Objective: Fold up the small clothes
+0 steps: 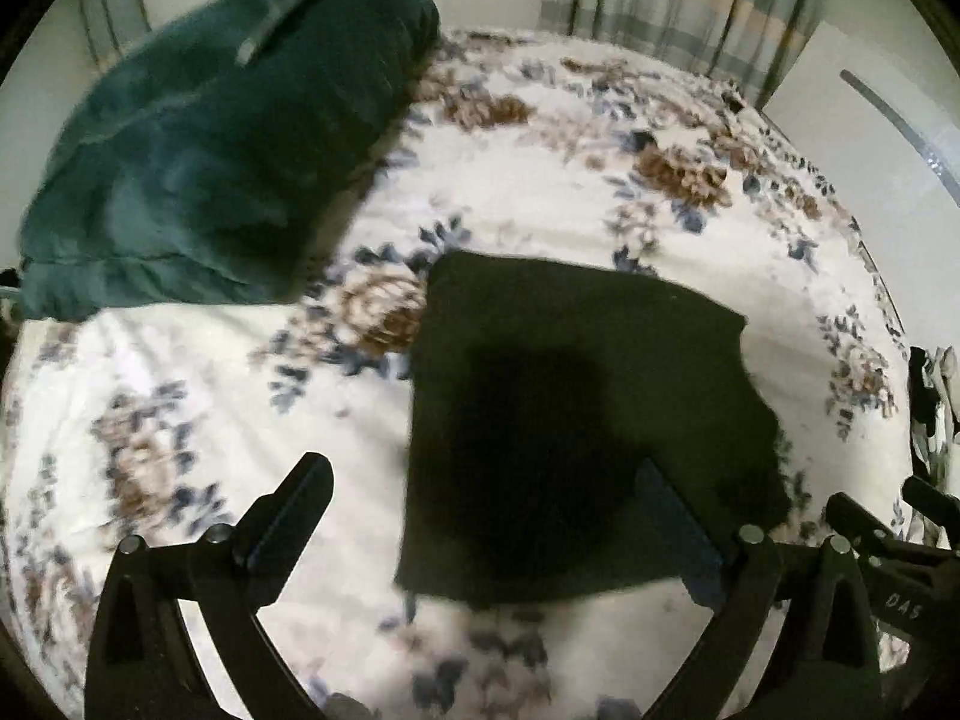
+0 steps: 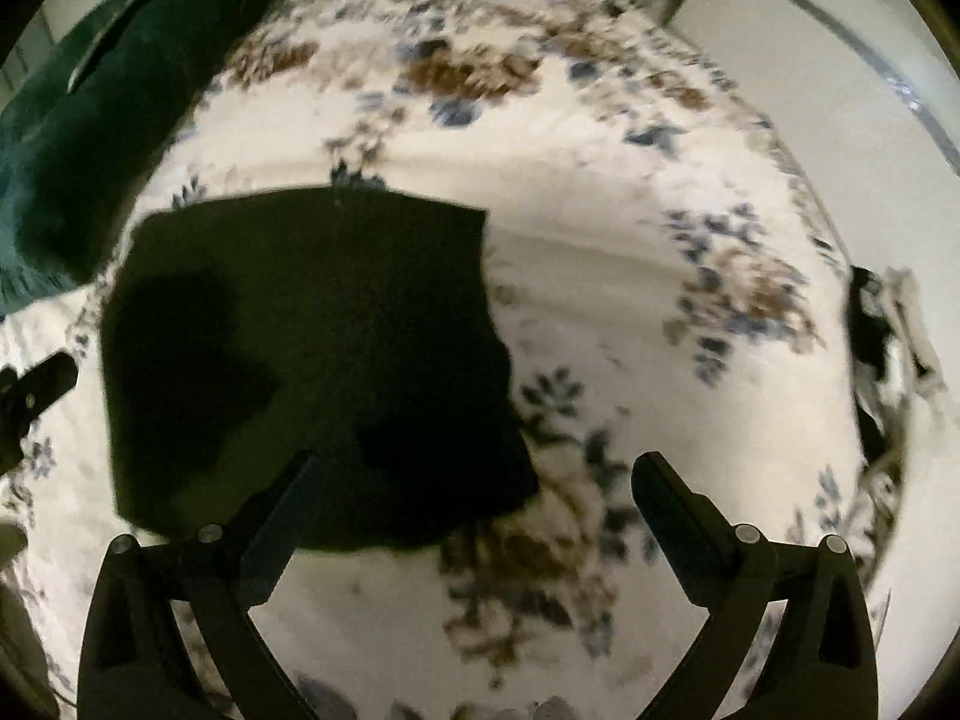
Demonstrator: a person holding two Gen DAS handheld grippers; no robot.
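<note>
**Both jaws wide and empty above the dark garment on the bed**

My left gripper point(image 1: 480, 492) and right gripper point(image 2: 474, 480) both stand with their jaws spread fully, nothing between the pads. They point steeply down at the bed point(image 1: 540, 180), which wears a cream floral cover.

The dark garment point(image 1: 576, 420) lies flat on that cover, looking already folded into a rough block. In the left wrist view it sits at 12 o'clock from the jaws and runs toward 1 o'clock, its near edge just behind the right-hand finger. In the right wrist view the same garment point(image 2: 312, 360) lies from 10 to 12 o'clock, its near edge under the left-hand finger. So it lies between my two grippers, about equally near to each. Its long axis seems to run away from me, though blur makes that uncertain.

A green pillow point(image 1: 228, 150) sits at 10 o'clock, apart from the garment's far corner. A heap of more clothes point(image 2: 888, 336) shows at 3 o'clock by the bed's edge. Open cover lies at 2 o'clock, which I judge enough room for another fold or to set the piece aside.
</note>
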